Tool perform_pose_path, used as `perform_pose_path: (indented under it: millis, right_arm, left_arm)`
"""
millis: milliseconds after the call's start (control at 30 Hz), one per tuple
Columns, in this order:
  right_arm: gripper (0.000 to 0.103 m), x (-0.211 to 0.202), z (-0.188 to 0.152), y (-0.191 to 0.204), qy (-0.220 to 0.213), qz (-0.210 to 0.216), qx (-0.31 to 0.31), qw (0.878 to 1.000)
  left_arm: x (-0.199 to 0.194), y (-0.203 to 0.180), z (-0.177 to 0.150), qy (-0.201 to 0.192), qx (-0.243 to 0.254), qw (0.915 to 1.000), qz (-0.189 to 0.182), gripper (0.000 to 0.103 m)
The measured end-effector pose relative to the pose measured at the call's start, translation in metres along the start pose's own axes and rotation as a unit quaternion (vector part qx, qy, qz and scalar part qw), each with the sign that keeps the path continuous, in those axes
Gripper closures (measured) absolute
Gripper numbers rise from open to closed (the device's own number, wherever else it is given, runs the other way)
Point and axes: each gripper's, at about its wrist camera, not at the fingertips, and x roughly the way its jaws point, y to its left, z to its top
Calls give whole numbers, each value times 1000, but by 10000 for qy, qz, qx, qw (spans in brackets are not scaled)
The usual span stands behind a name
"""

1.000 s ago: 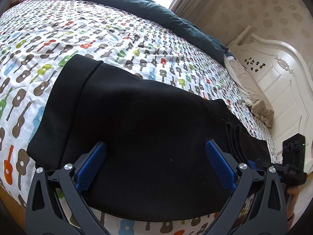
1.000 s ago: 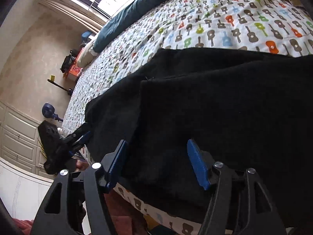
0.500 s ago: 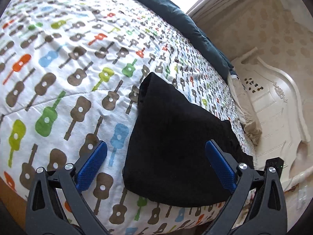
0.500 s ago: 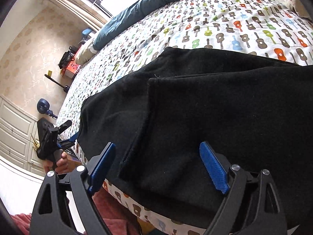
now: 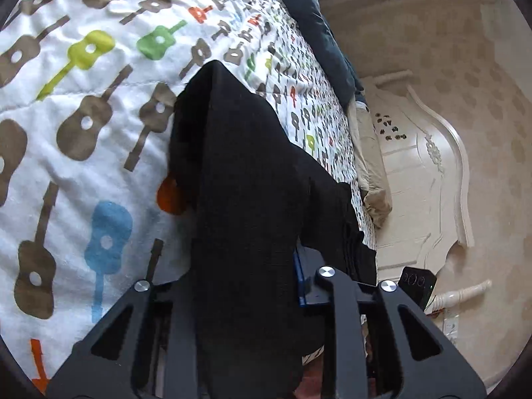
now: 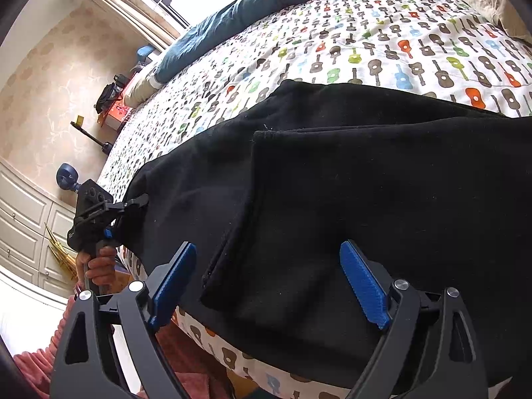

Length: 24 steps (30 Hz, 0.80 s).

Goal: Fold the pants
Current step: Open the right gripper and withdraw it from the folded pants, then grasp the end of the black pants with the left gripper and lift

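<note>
Black pants (image 6: 349,179) lie partly folded on the guitar-print bedspread (image 6: 365,43) near the bed's front edge. In the left wrist view my left gripper (image 5: 246,266) is shut on the left end of the pants (image 5: 239,173), and the cloth bunches between its jaws. The same gripper (image 6: 133,206) shows in the right wrist view at the pants' left corner. My right gripper (image 6: 269,282) is open and hovers over the folded layer's near edge, with nothing between its blue pads (image 6: 364,282).
A dark blue blanket (image 6: 266,6) lies along the far side of the bed. A white carved headboard (image 5: 432,173) and a beige pillow (image 5: 369,173) are at the right. White cupboards (image 6: 23,229) stand to the left. A red cloth (image 6: 186,365) lies below the bed edge.
My left gripper has moved left to the pants' end and closed on the cloth. My right gripper has opened wider and drawn back a little toward the bed edge.
</note>
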Motion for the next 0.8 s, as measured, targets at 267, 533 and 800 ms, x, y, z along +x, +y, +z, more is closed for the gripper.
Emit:
perform_pose_path:
  millis: [267, 533, 800]
  right_arm:
    - [15, 1, 0, 7, -26, -245, -162, 9996]
    - [15, 3, 0, 9, -38, -369, -259, 9990]
    - [15, 6, 3, 16, -6, -586, -459, 9972]
  left_arm:
    - [2, -39, -3, -85, 677, 9939, 862, 88]
    - [-5, -70, -5, -211, 1105, 9841, 1375, 89]
    - [-7, -106, -7, -318, 1522, 9766, 1489, 89]
